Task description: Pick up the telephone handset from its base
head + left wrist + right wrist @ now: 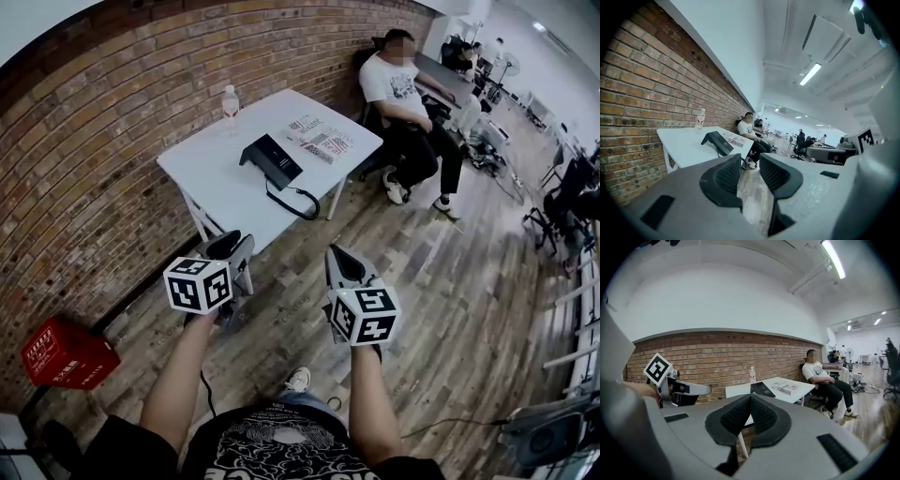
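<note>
Well in front of the person, in the upper middle of the head view, the black telephone (272, 161) lies on a white table (211, 178) that stands against the brick wall (103, 141). It is a flat, wedge-shaped set, higher at its far end, and at this size it reads as one dark block, so I cannot tell the receiver apart from the base under it. A black curly cord (295, 202) runs from its near end and loops over the table towards the front edge. Behind the telephone, close to the wall, a clear water bottle (230, 101) stands upright, and to the right of the telephone some printed papers (319, 139) lie flat. Both tools are low in the frame, over the wooden floor (450, 272) and well apart from the table. The left gripper (228, 247) has its jaws apart, and in its own view only floor shows in the gap between the ribbed pads. The right gripper (345, 265) has its jaws closed together, with nothing between them. At the right end of the table a person (403, 94) sits on a chair, and a red crate (66, 352) stands by the wall at the lower left.
</note>
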Demonstrator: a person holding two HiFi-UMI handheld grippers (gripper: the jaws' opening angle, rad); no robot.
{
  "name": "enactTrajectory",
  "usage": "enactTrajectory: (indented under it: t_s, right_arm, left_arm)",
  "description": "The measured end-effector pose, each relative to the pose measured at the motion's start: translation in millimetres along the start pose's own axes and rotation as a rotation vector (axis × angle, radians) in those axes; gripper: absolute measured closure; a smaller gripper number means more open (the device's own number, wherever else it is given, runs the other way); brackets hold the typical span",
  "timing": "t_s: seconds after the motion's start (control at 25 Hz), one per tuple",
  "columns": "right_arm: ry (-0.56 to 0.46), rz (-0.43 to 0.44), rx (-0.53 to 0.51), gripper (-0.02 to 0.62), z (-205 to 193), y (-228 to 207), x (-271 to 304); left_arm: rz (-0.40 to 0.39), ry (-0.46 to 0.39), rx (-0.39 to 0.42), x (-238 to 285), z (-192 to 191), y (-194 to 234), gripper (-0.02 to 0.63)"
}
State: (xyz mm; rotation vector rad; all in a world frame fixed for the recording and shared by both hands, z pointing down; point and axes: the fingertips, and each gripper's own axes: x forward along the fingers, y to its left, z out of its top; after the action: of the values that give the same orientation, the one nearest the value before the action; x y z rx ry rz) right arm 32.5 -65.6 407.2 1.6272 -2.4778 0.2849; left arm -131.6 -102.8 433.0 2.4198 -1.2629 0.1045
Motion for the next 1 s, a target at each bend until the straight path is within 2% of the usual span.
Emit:
enactTrajectory:
  t_s: [0.48,1.0]
  right_arm:
    - [-0.005,0.12,-0.006,0.595,19,-59,45]
    - [-0.018,0.195,-0.019,0.595,29,-79,64]
  left_arm:
    - [0.089,-0.007,-0.025,68,15,-6,0.447]
    - [0.132,-0.003,-0.049,94,18,-7,0.414]
